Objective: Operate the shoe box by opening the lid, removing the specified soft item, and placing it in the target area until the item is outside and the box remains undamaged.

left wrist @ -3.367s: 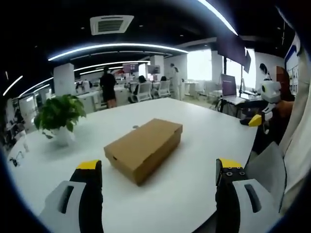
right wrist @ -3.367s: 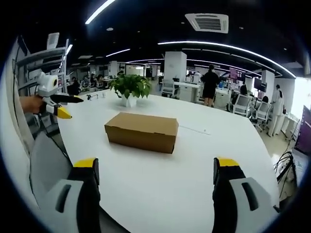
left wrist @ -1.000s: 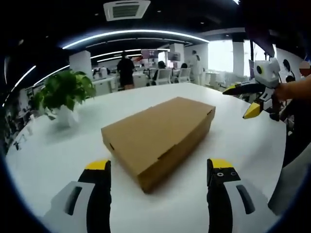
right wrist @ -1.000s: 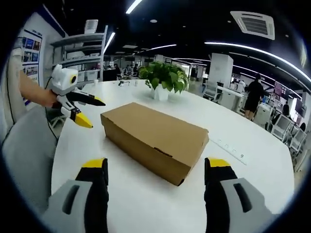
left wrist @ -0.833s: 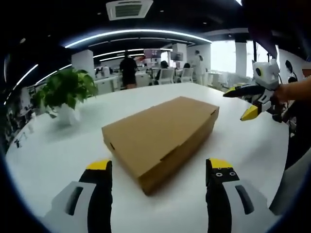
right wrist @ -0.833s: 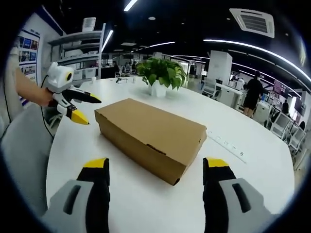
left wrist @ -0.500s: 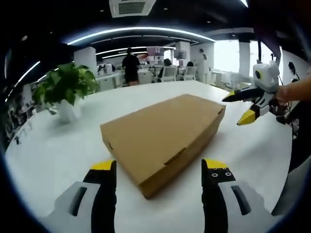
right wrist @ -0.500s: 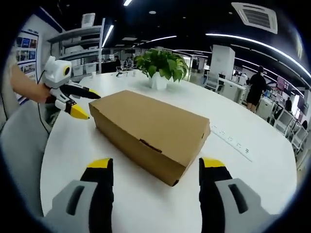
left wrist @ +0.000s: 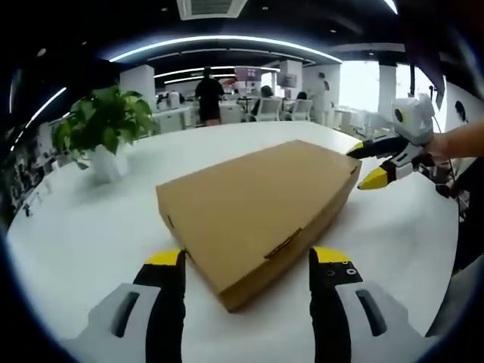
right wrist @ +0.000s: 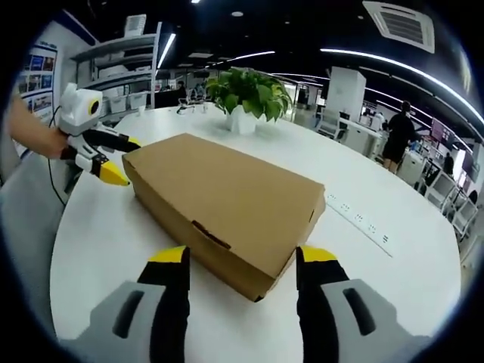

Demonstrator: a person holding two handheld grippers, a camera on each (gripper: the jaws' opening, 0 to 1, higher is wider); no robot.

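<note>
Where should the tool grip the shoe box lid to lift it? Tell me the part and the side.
Grip the lid's front lip at the small tuck tab on the long side of the shoe box, coming from that side. The lid lies shut and flat, and the tab is its one raised edge; this is a judgement.

I hold my left gripper low and pointing forward, its two yellow-tipped jaws spread wide apart with nothing between them. My right gripper is also low, jaws wide apart and empty. In the left gripper view my right hand grips its handle, forearm reaching in.
</note>
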